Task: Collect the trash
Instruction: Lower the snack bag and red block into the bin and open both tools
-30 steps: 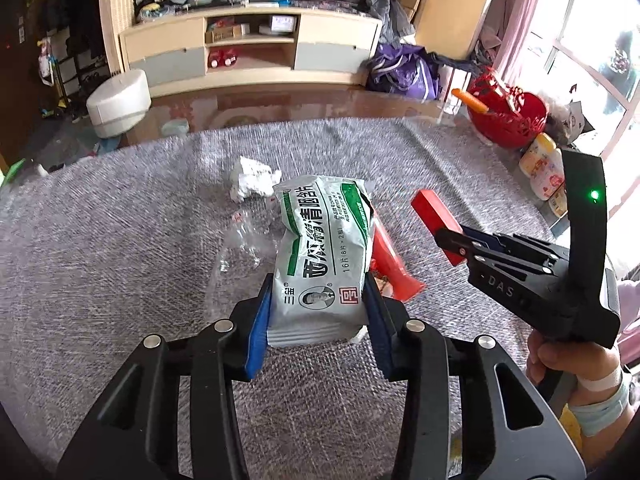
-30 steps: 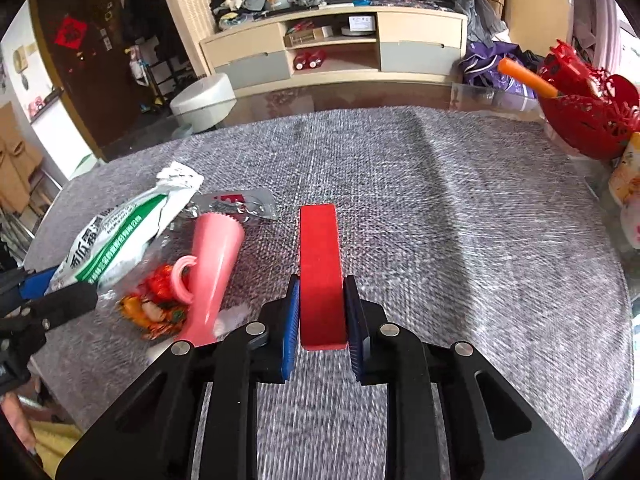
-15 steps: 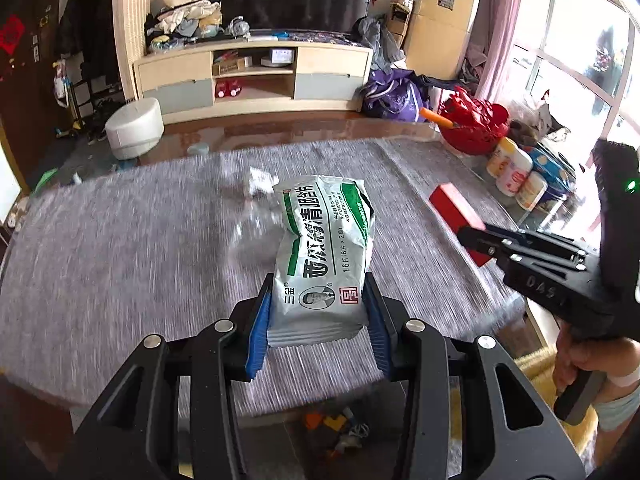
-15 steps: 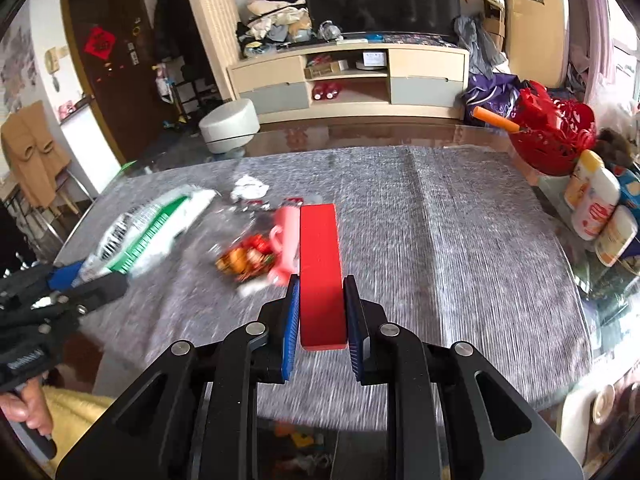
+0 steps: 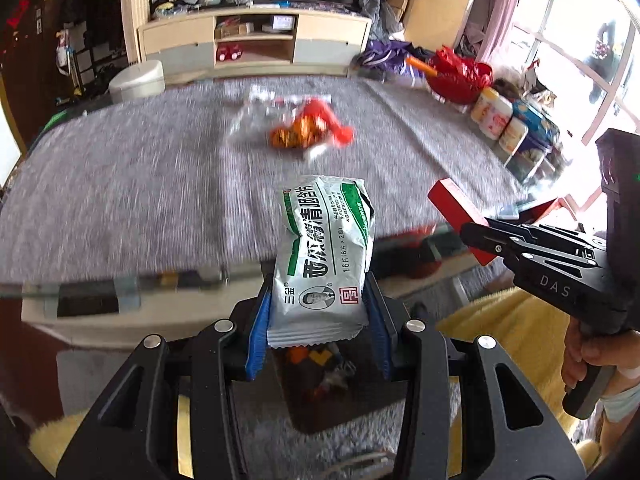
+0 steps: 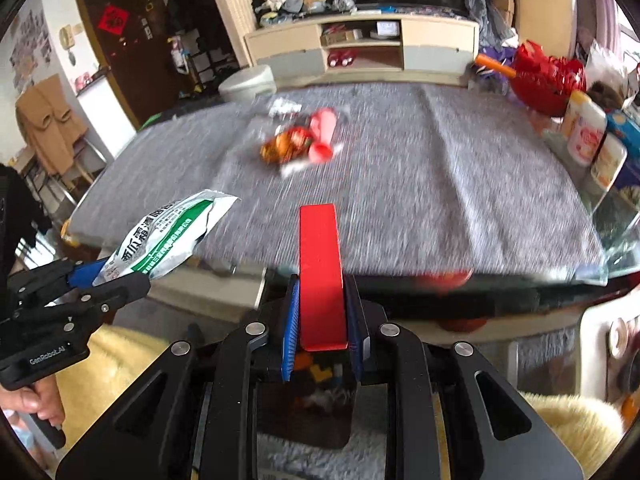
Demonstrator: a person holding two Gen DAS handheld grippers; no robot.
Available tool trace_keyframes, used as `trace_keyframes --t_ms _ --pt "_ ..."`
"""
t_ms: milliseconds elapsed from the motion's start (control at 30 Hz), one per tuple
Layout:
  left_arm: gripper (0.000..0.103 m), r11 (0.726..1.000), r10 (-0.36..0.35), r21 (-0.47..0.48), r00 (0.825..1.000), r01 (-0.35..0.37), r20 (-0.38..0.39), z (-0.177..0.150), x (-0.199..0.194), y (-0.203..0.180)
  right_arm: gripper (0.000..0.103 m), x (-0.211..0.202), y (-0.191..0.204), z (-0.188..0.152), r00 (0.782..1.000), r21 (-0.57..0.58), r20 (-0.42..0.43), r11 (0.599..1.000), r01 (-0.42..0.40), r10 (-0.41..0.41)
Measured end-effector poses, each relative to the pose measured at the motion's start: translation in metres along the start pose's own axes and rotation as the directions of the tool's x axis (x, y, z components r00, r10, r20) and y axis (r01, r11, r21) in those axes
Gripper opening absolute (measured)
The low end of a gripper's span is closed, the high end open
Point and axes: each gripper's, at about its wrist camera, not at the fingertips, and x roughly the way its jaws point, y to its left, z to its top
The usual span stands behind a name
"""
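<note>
My left gripper (image 5: 318,312) is shut on a white-and-green packet (image 5: 324,256), held upright past the front edge of the grey-clothed table (image 5: 120,184). To its right, my right gripper (image 5: 476,236) grips a flat red box (image 5: 452,204). In the right wrist view the right gripper (image 6: 322,312) is shut on the red box (image 6: 320,272), and the left gripper (image 6: 108,276) holds the packet (image 6: 172,232) at the left. An orange wrapper (image 6: 284,146), a pink cup (image 6: 322,136) and crumpled white paper (image 6: 284,108) lie on the table, far from both grippers.
A dark container (image 6: 308,400) with coloured scraps stands on the floor below both grippers, between yellow fluffy cushions (image 6: 120,360). Bottles (image 5: 496,116) and a red basket (image 5: 460,76) crowd the table's right edge. A TV cabinet (image 5: 256,44) and white stool (image 5: 138,80) lie beyond.
Both grippers have drawn back from over the table to beyond its front edge, each keeping its item. The leftover trash now lies farther away, and the dark container has come into view.
</note>
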Motion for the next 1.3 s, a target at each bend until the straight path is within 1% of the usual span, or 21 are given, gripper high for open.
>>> trace_keyframes --t_ms 100,267,400,567,667,867,1000,1100,1167,1267,1300 --pt "0.040 1.000 -0.006 -0.015 0.999 0.005 -0.039 -0.021 0.008 0.004 0.022 0.007 0.007 -0.015 1.000 -0.017 -0.028 1.000 0.008 -0.008" --pt "0.040 1.000 -0.014 -0.026 0.995 0.012 -0.099 -0.048 0.027 0.008 0.022 0.028 0.012 -0.038 0.996 -0.006 -0.093 1.000 0.002 -0.002" --pt "0.040 0.999 -0.025 -0.041 0.987 0.019 -0.159 -0.064 0.049 0.010 0.022 0.044 0.014 -0.050 0.989 0.012 -0.146 1.000 -0.005 0.007" --pt "0.039 0.998 -0.044 -0.042 0.977 0.036 -0.207 -0.080 0.065 0.007 0.022 0.061 0.016 -0.065 0.980 0.022 -0.198 1.000 -0.013 0.017" --pt "0.039 0.998 -0.048 -0.040 0.968 0.040 -0.245 -0.090 0.078 0.005 0.022 0.071 0.015 -0.073 0.974 0.028 -0.228 1.000 -0.013 0.019" --pt "0.039 0.997 -0.060 -0.056 0.945 0.044 -0.321 -0.102 0.105 0.007 0.022 0.092 0.015 -0.087 0.955 0.043 -0.295 0.999 -0.015 0.027" --pt "0.039 0.997 -0.072 -0.064 0.935 0.053 -0.347 -0.106 0.113 0.006 0.023 0.101 0.013 -0.091 0.943 0.060 -0.329 0.998 -0.021 0.039" --pt "0.040 0.994 -0.091 -0.087 0.925 0.064 -0.369 -0.108 0.118 0.007 0.023 0.107 0.010 -0.090 0.937 0.082 -0.345 0.996 -0.030 0.056" --pt "0.040 0.992 -0.104 -0.106 0.918 0.068 -0.384 -0.109 0.122 0.009 0.024 0.109 0.009 -0.088 0.937 0.088 -0.344 0.996 -0.032 0.060" --pt "0.041 0.991 -0.108 -0.118 0.912 0.066 -0.395 -0.109 0.126 0.011 0.024 0.109 0.006 -0.085 0.938 0.101 -0.341 0.994 -0.029 0.062" --pt "0.043 0.991 -0.107 -0.121 0.910 0.063 -0.400 -0.109 0.127 0.011 0.024 0.109 0.005 -0.084 0.939 0.104 -0.340 0.994 -0.025 0.060"
